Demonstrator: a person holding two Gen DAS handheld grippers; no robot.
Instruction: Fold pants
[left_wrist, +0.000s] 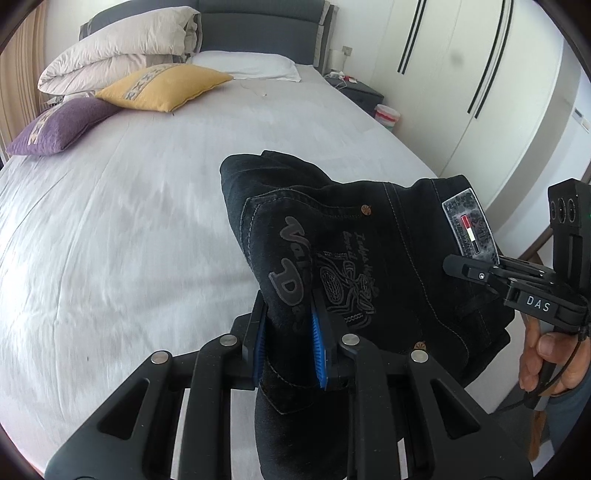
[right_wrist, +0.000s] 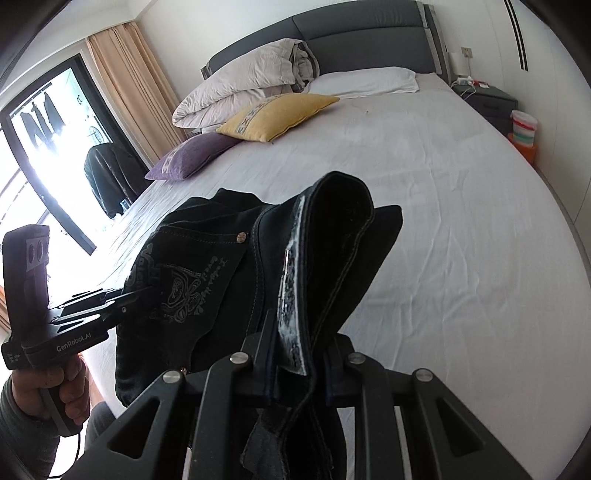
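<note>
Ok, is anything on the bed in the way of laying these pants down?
Nothing visible. Both hand-held grippers, left and right, hold the black pants above bare sheet. The purple cushion and yellow cushion sit far off, near the headboard.

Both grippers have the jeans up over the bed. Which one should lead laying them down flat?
Probably right. The right gripper is shut on the waistband by the label, nearest the bare sheet. The left gripper pinches bunched pocket fabric of the black jeans, so it should follow.
</note>
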